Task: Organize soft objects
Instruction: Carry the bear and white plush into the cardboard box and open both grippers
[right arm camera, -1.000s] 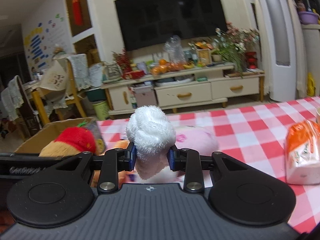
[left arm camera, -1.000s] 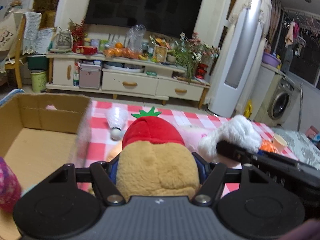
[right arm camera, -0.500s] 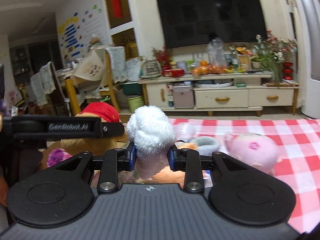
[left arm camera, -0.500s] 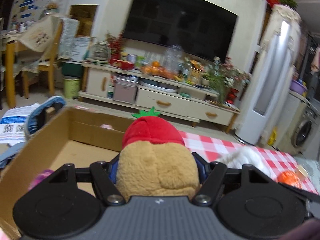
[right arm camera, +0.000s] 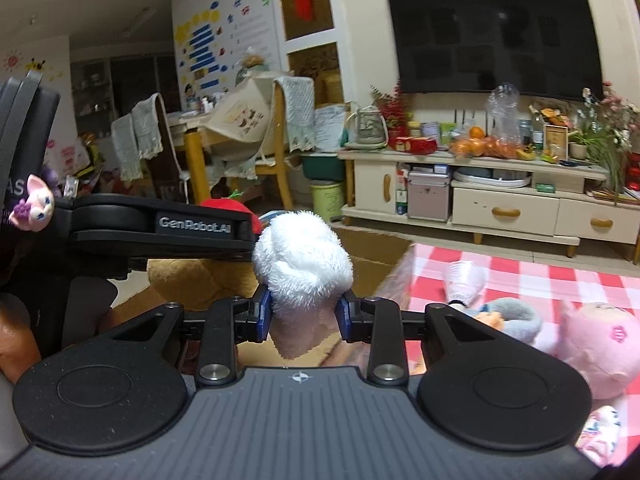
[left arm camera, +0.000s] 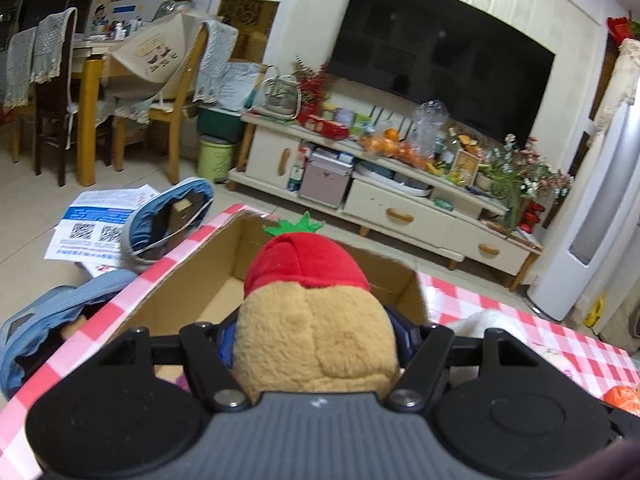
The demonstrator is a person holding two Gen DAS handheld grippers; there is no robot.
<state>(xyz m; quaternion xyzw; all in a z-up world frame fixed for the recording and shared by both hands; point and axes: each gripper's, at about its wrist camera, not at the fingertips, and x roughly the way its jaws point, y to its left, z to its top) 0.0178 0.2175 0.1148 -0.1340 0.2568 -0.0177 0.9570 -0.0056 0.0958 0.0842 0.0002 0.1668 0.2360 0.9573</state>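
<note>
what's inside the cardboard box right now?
Left wrist view: the cardboard box shows bare brown floor and walls at its far end. The tan plush with the red cap, held in the left gripper, hides the near part.

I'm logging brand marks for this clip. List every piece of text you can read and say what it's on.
"GenRobot.AI": white letters on the side of the left tool, seen from the right wrist.
"AS": partial letters on a dark object at the left edge.
Leaflets on the floor, wall posters: too blurred to read.
</note>
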